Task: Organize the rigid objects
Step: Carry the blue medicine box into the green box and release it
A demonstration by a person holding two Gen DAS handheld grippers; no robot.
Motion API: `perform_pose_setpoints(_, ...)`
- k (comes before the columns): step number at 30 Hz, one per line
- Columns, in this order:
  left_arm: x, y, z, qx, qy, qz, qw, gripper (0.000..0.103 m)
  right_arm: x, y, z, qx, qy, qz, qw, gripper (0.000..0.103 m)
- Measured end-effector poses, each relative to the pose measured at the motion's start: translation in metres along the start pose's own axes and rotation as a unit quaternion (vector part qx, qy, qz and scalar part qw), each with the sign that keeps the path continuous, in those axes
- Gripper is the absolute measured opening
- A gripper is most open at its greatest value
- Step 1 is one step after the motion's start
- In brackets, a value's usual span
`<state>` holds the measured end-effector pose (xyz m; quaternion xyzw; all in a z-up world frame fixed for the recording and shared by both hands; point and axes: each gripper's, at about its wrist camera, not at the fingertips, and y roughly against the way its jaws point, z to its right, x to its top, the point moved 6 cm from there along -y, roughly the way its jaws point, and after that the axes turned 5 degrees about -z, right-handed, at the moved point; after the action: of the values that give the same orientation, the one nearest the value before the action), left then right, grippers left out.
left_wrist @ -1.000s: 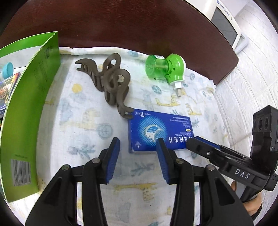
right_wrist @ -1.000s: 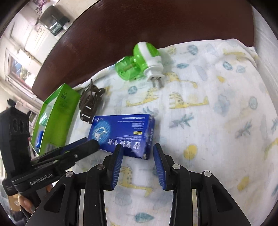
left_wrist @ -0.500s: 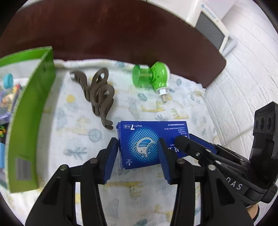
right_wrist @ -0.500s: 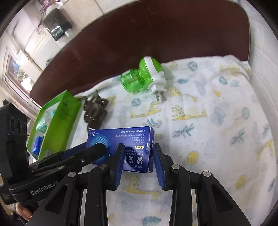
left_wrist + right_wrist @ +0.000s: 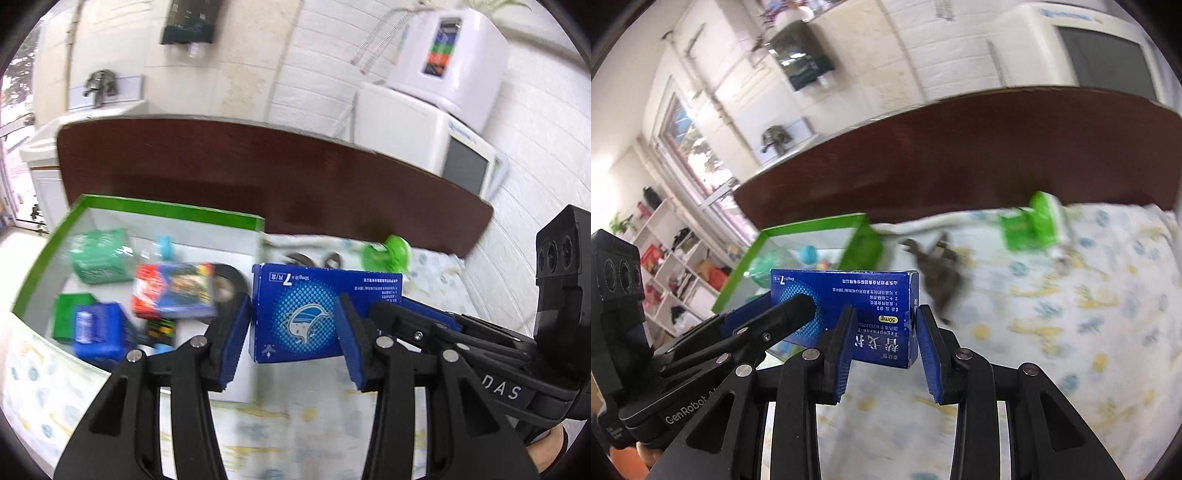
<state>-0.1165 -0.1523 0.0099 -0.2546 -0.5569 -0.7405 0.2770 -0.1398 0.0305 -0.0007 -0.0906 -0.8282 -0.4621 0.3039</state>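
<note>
On the counter (image 5: pixel 436 275), over its printed cloth, the green tray (image 5: pixel 166 210) holds several small packs already. The blue box (image 5: pixel 306 314) is held clear of the cloth just right of the tray, gripped from both ends: left claw (image 5: pixel 291 339) clamped on its near end, right claw (image 5: pixel 882 343) clamped on the other. Step in hand, by my judgement: carrying the box to the tray. Next move calls for level travel over the tray wall, then both claws releasing together. The green plug-in vaporiser (image 5: pixel 388 253) and brown hair clip (image 5: pixel 938 269) remain outside
</note>
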Motion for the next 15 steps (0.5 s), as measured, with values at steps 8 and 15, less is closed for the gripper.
perform_pose_setpoints(8, 0.032, 0.027, -0.091, 0.029, 0.047, 0.031, 0.998, 0.048, 0.036, -0.053, -0.091, 0.053, 0.058, -0.018, 0.997, 0.036)
perform_pose_setpoints(15, 0.034, 0.001, -0.128, 0.023, 0.07, 0.007, 0.9972, 0.048, 0.046, -0.098, -0.116, 0.046, 0.07, -0.044, 0.996, 0.036)
